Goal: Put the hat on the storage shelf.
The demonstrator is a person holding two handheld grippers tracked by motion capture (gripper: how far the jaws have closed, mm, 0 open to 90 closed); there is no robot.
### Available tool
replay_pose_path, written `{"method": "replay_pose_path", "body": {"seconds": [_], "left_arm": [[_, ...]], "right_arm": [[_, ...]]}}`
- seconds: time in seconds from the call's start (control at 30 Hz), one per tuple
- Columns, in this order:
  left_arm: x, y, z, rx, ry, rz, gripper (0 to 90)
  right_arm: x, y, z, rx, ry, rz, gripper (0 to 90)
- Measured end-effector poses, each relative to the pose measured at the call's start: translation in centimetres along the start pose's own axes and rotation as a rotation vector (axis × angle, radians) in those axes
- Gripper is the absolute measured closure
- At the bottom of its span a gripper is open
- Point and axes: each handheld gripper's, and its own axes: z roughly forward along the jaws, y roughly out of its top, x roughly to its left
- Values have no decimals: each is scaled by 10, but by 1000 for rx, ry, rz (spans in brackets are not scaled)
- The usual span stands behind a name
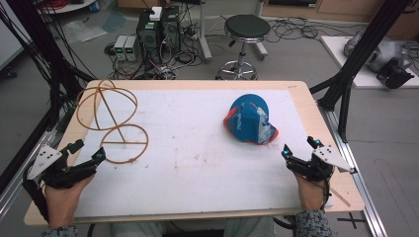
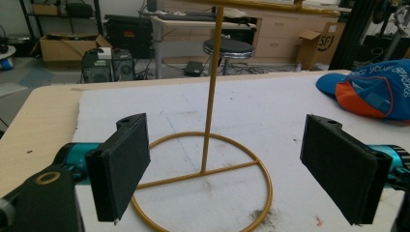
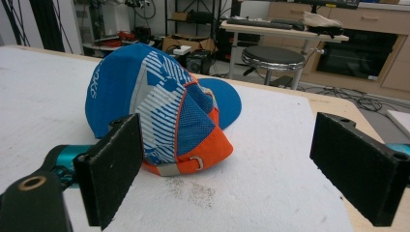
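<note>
At table's near edge, both tongs at rest, both spread wide and holding nothing. Left gripper low at the left corner, black foam-faced pads parted either side of the stand's base ring. Right gripper at the right corner, pads likewise apart, aimed at the cap just ahead.

Cap: near the right gripper, well apart from the stand, lying on its side on the white board, brim toward the far edge. Blue crown with white stripes and lettering, orange mesh panel and trim, small metal buckle on the rear strap. Probably light, soft, apt to fold and collapse under a pinch; mesh offers fair friction. Best hold judged at the stiffer brim or the doubled rear edge by the strap, not the slack crown.

Stand: thin gold wire, flat ring base with a crossbar, upright rod, looped hoops on top. Stiff, light, smooth and round, so likely slippery and easy to tip or slide if nudged; rod the natural grip.

Board: matte white, scuffed with brown specks, on a pale wooden table.
</note>
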Motion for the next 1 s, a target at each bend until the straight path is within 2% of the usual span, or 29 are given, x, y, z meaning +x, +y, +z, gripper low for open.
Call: {"method": "replay_pose_path", "body": {"seconds": [0.83, 1.0], "left_arm": [[1, -1, 1, 15, -4, -5, 184], [3, -1, -1, 7, 2, -16, 184]], "right_arm": [[4, 3, 2, -10, 16, 1, 111], [5, 8, 6, -16, 26, 21, 111]]}}
